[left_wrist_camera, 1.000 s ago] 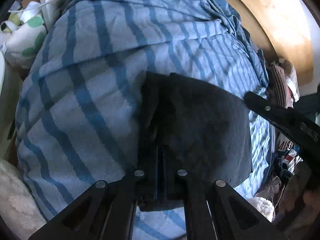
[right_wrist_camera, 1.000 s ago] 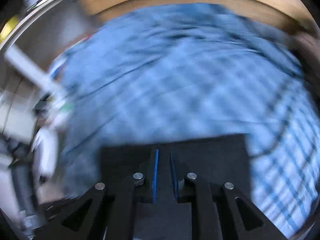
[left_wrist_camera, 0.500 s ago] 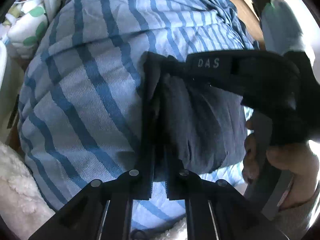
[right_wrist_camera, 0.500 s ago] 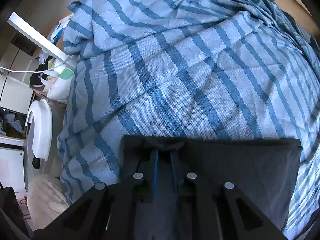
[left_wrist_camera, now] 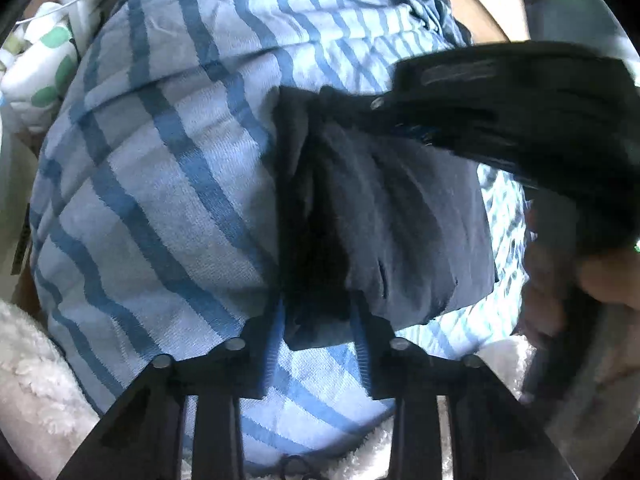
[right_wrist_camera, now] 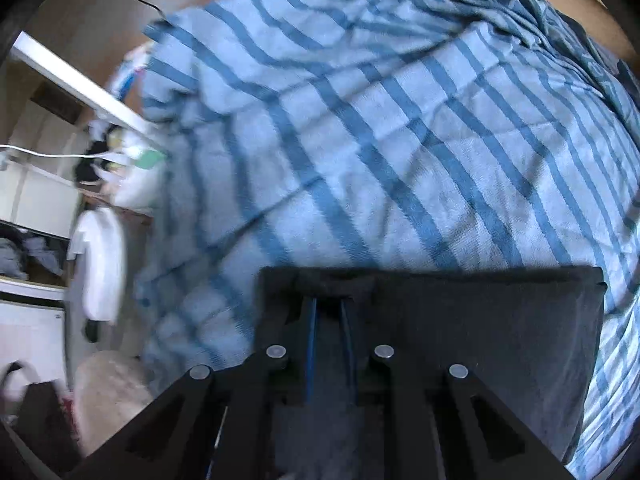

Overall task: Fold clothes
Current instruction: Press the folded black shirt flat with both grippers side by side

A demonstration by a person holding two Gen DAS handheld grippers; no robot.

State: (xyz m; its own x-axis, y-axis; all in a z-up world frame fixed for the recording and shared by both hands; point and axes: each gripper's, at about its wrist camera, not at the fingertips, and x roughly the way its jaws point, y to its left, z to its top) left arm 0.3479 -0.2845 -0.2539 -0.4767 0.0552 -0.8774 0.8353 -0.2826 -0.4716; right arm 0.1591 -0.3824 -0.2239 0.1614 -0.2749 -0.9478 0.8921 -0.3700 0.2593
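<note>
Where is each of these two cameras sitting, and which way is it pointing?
Left wrist: on the left gripper, looking along its fingers at the dark garment on the striped blanket; the right gripper and a hand show.
Right wrist: on the right gripper, looking across that blanket; only its own fingers show, shut on the garment.
Shared: garment, blanket.

The left hand-held gripper (left_wrist_camera: pixel 316 320) has spread its fingers off the dark garment (left_wrist_camera: pixel 400 220); the right hand-held gripper (left_wrist_camera: pixel 500 100) swung in above it.
</note>
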